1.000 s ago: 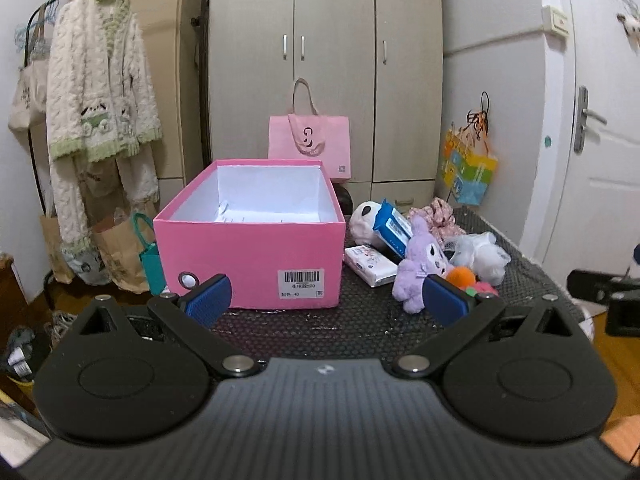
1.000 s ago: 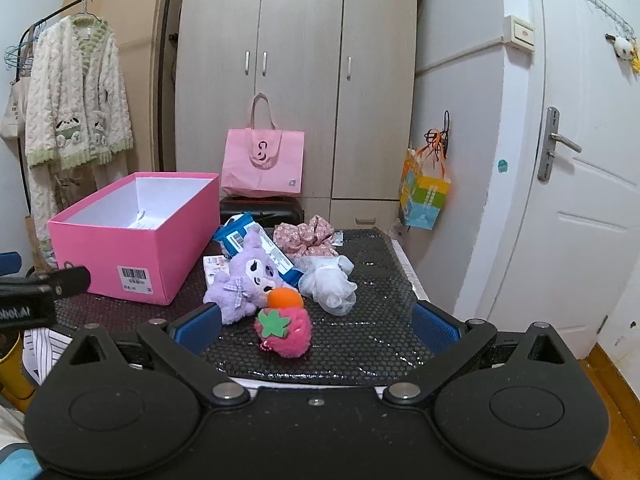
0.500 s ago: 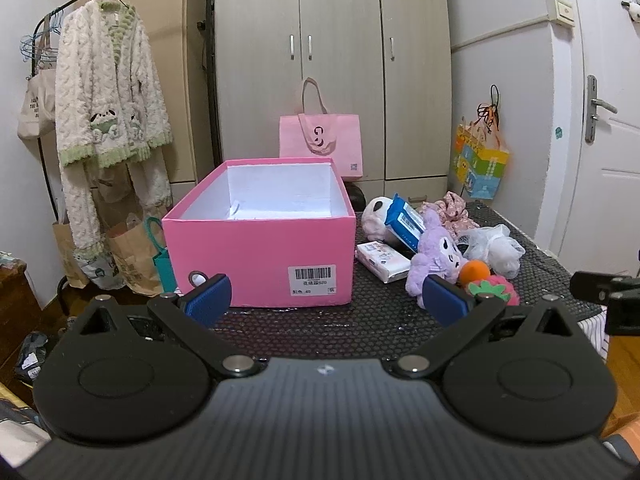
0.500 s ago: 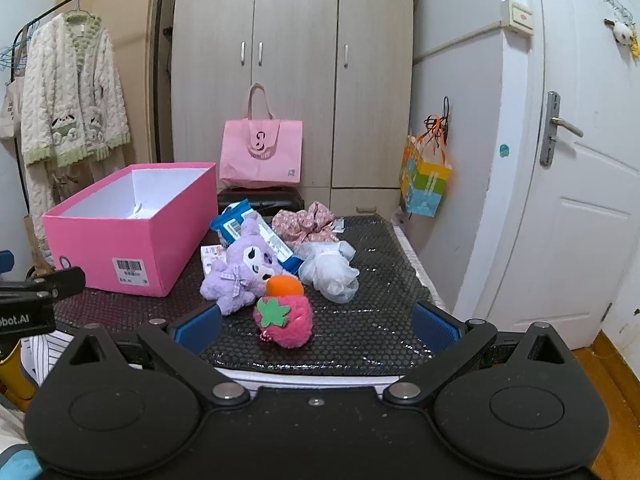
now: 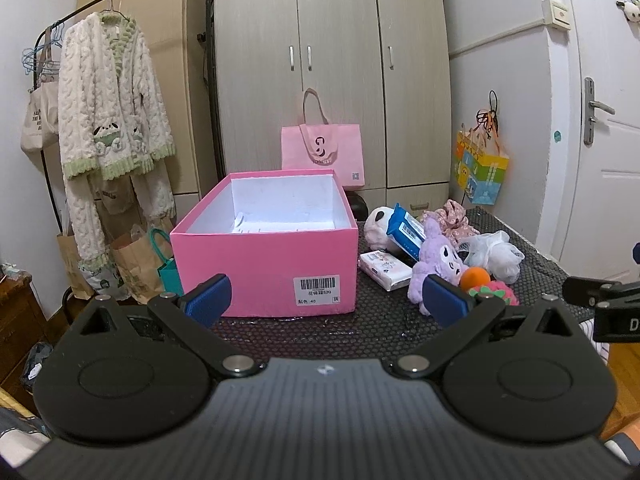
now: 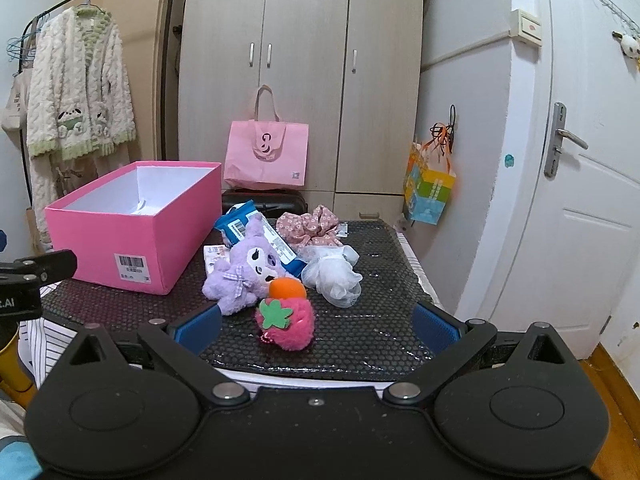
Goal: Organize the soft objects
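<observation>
Sitting on dark tabletop [image 6: 372, 332]: one pink box [image 5: 264, 264], one purple plush [image 6: 244, 272], one strawberry plush [image 6: 286, 322]. Both viewpoints shifting since earlier; left claw [image 5: 326, 300], right claw [image 6: 316, 322] gaping, gripping nothing.

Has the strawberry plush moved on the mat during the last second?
No. The strawberry plush lies against the orange ball and beside the purple plush, as before; only the camera shifted.

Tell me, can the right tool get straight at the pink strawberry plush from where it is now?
Probably yes. The right tool is open and the strawberry plush lies just ahead between its fingers, at the near edge of the pile, with only the orange ball touching behind it.
</observation>
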